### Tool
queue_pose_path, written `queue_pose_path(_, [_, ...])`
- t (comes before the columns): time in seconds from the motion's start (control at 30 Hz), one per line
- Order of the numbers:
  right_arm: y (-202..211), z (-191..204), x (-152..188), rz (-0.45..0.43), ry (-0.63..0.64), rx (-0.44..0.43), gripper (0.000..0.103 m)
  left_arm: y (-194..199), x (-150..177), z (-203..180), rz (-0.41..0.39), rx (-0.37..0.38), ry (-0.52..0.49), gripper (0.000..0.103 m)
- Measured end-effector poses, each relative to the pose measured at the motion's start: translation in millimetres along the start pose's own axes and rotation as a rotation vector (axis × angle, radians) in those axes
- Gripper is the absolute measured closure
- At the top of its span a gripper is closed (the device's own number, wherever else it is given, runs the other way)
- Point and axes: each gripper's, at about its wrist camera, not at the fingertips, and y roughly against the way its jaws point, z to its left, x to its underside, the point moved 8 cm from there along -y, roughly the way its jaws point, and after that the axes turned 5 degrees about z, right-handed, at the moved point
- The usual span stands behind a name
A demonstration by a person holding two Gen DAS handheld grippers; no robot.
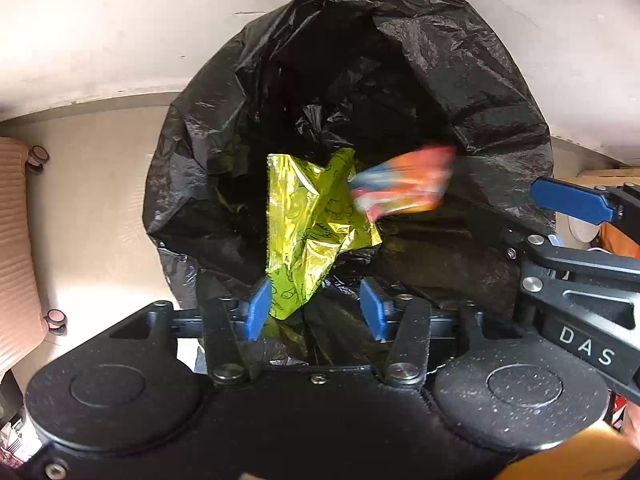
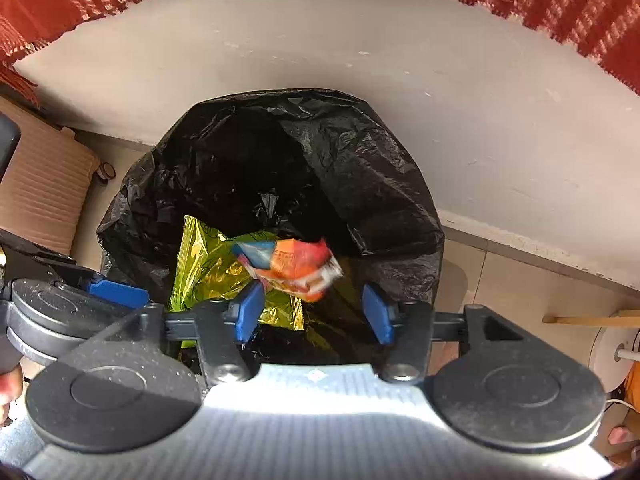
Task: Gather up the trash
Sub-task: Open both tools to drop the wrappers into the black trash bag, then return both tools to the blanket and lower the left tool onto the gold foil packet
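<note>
I am holding both the left gripper (image 1: pixel 316 308) and right gripper (image 2: pixel 314 310) with jaws apart over the black bin bag (image 1: pixel 460 80), gripping nothing, while the yellow foil wrapper (image 1: pixel 308 224) and orange packet (image 1: pixel 404 186), looking light, crinkly and slippery, are dropping in, best pinched at a flat edge

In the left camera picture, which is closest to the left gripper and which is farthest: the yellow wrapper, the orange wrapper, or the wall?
1. Yellow wrapper: right at the left gripper, beside its left finger.
2. Orange wrapper: blurred, up and to the right, over the black trash bag.
3. Wall: behind the bag, farthest.
</note>
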Motion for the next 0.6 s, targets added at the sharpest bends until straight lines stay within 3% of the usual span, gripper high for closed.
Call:
queue_pose_path(0.33, [30,11,-9,-0.062,0.025,-0.015,0.029,31,2,12,-0.077,-0.029,-0.009,0.047])
queue_pose_path(0.43, [57,16,-11,-0.107,0.042,-0.041,0.029,55,9,12,-0.151,0.005,-0.027,0.047])
queue_pose_path(0.6, [124,23,-13,-0.213,0.091,-0.097,0.026,128,25,11,-0.289,0.04,-0.113,0.039])
